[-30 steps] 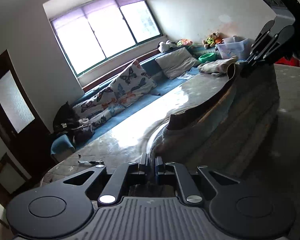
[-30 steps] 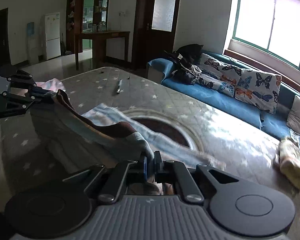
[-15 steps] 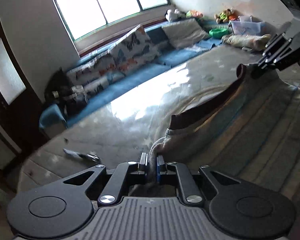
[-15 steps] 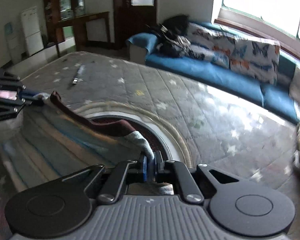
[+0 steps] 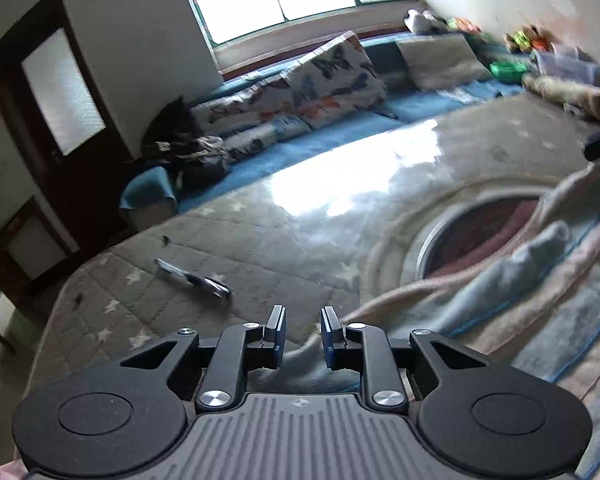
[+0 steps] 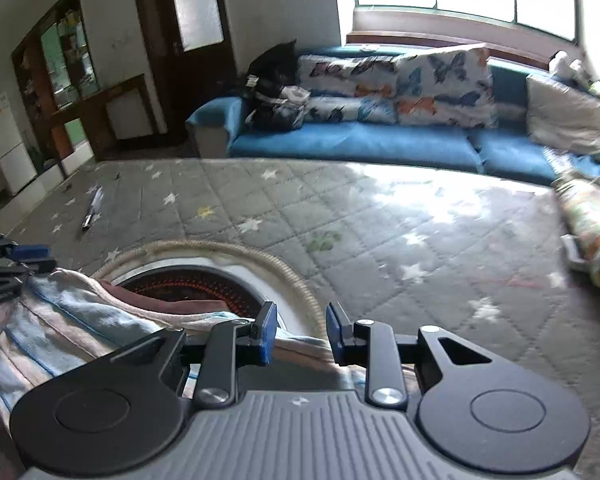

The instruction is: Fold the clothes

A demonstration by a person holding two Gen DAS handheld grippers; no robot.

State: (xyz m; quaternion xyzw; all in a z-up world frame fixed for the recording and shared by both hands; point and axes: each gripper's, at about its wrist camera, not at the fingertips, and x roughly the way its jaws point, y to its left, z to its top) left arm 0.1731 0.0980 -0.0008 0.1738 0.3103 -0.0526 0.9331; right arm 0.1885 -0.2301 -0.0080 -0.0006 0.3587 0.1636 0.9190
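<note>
A garment striped in pale pink, blue and grey (image 5: 520, 304) lies spread low on the grey quilted star mat (image 5: 260, 248), partly over a round dark inset (image 5: 480, 232). My left gripper (image 5: 302, 320) hovers over the garment's near corner. Its jaws are opening, and the cloth lies under the gap without the pads pressing it. My right gripper (image 6: 301, 318) is over another corner of the garment (image 6: 80, 328). Its jaws are opening too, with the cloth loose beneath them. The left gripper (image 6: 24, 258) also shows in the right wrist view, at the garment's far edge.
A pen-like object (image 5: 192, 278) lies on the mat to the left. A blue sofa (image 6: 360, 144) with butterfly cushions runs along the window wall. A rolled bundle of cloth (image 6: 592, 224) sits at the mat's right side. A dark door and a sideboard stand behind.
Both grippers came down toward the mat and their jaws parted, letting go of the garment's edge. The garment, held up and stretched before, now lies on the mat.
</note>
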